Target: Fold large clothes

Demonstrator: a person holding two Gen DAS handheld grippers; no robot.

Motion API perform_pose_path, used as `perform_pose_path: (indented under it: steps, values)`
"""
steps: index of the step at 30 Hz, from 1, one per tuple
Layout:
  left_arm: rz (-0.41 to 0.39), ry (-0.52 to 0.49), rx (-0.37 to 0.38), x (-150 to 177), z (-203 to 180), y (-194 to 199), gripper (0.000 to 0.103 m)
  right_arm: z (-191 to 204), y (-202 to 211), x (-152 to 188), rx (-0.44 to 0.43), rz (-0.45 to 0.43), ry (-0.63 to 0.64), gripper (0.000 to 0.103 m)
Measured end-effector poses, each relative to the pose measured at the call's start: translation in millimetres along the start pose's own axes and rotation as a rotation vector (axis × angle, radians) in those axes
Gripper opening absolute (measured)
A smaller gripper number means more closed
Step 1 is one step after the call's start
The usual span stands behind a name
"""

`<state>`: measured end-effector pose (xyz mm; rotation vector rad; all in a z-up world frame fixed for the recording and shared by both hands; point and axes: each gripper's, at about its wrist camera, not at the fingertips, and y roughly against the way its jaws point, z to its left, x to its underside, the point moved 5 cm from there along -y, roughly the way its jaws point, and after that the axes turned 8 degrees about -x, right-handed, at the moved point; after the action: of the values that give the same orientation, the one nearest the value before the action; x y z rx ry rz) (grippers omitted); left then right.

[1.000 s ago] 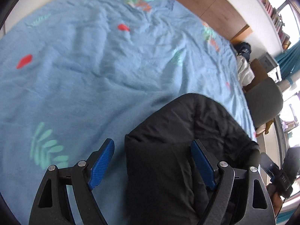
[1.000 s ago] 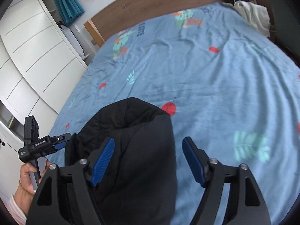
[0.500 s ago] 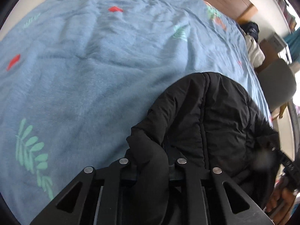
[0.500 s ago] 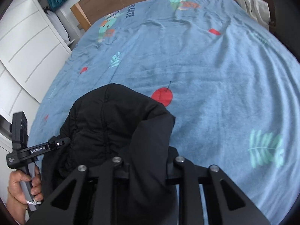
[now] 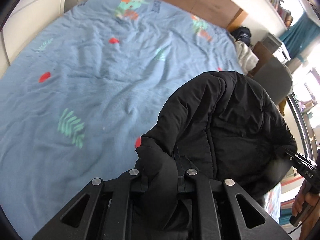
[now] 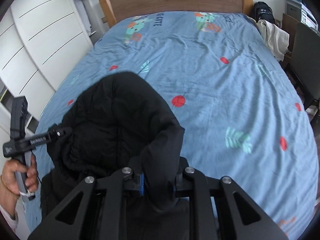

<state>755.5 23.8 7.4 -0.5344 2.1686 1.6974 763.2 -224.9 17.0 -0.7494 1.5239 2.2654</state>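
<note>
Puffy quilted black jacket (image 5: 230,124), bunched at 6 o'clock over the wrinkled blue printed bedsheet (image 5: 96,92); left tool (image 5: 162,178) and right tool (image 6: 158,177) each pinching 1 matte fabric fold.

A black puffy jacket (image 6: 120,116) hangs bunched above the blue patterned bedspread (image 6: 220,92).

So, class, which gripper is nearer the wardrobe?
Left. The left gripper clamps the jacket on the bed's wardrobe side. The right gripper, jaws just closed on the jacket's other end, is further off, toward the chair.
</note>
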Motion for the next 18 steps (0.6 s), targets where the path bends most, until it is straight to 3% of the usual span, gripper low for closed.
perform_pose_path:
  steps: [10, 18]
  values:
    - [-0.11, -0.074, 0.031, 87.3, -10.0, 74.7, 0.015, 26.8, 66.1, 89.3, -0.036, -0.04, 0.003, 0.018]
    - [-0.12, -0.117, 0.078, 165.1, 1.0, 55.9, 0.018, 22.9, 60.4, 168.9, -0.068, -0.095, 0.018, 0.021]
